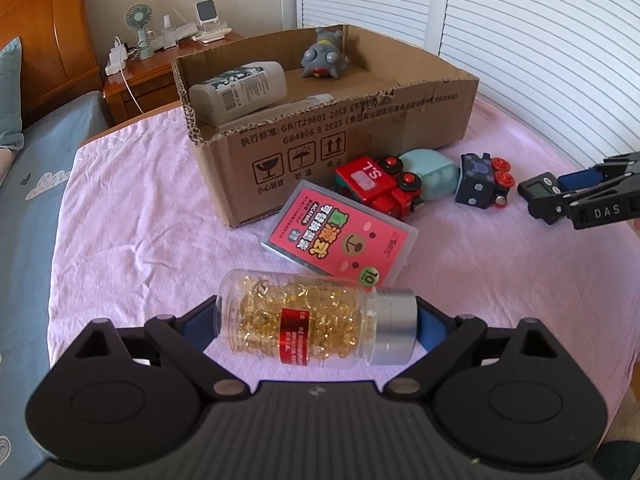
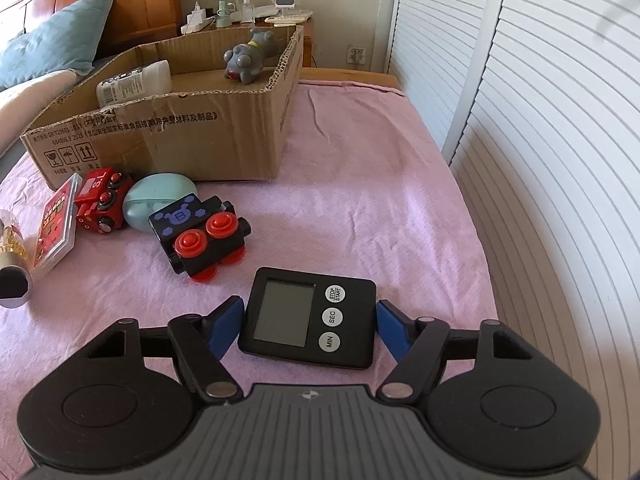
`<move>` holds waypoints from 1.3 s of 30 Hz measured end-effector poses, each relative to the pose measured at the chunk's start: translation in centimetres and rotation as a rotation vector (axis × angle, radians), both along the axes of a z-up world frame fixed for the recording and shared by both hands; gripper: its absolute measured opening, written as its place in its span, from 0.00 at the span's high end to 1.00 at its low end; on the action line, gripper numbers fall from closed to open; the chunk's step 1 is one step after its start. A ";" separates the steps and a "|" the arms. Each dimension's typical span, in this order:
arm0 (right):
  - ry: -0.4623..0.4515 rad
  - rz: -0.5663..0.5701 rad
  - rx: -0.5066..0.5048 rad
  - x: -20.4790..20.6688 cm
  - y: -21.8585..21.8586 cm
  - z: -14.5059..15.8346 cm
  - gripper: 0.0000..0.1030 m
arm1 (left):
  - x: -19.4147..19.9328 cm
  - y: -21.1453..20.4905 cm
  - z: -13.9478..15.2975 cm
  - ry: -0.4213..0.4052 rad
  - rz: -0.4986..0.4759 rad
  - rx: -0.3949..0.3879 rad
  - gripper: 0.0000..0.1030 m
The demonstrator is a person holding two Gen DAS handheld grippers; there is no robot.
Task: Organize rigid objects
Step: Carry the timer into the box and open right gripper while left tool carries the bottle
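We have two things in hand at once. The left gripper (image 1: 316, 320) spans the clear pill bottle (image 1: 316, 320) end to end, one finger at its base and the other against the silver cap (image 1: 394, 325); the fingers look closed on it, lying on its side just above or on the pink blanket (image 1: 120, 208), we cannot tell which. We judge it light and stiff but slick and round, so it may roll or pivot in a lengthwise hold; steady pressure on the flat ends should do, and the capsules inside will shift.

The right gripper (image 2: 308, 320) straddles the black timer (image 2: 308, 320), which lies flat on the blanket. Its blue fingers (image 2: 228, 324) sit at the timer's two short sides, the left one touching or nearly so, the right one with a slight gap, so we would call them closing, not yet gripping. The timer seems light, hard plastic with straight edges, an easy squeeze across its sides; we should keep off the screen and buttons.

The cardboard box (image 1: 360, 128) stands farther back, already holding a white bottle (image 1: 240, 90) and a grey toy (image 1: 323, 56). Both pieces probably go there
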State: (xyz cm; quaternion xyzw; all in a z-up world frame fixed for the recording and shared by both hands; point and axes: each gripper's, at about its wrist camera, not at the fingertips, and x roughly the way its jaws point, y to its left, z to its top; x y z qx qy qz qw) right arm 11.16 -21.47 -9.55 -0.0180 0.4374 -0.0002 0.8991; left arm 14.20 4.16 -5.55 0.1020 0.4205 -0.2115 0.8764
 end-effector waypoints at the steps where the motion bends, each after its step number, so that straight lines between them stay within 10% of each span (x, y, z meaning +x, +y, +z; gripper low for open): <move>1: 0.001 0.000 0.002 -0.1 0.0 0.0 0.26 | 0.0 0.0 0.1 0.003 0.000 -0.001 0.08; 28: -0.187 0.317 -0.001 4.8 4.6 10.8 0.26 | -1.1 1.3 4.9 -0.016 -0.010 -0.015 0.08; 39: -0.143 0.321 -0.008 11.2 6.9 9.1 0.25 | -0.2 1.7 5.6 -0.039 0.015 -0.020 0.08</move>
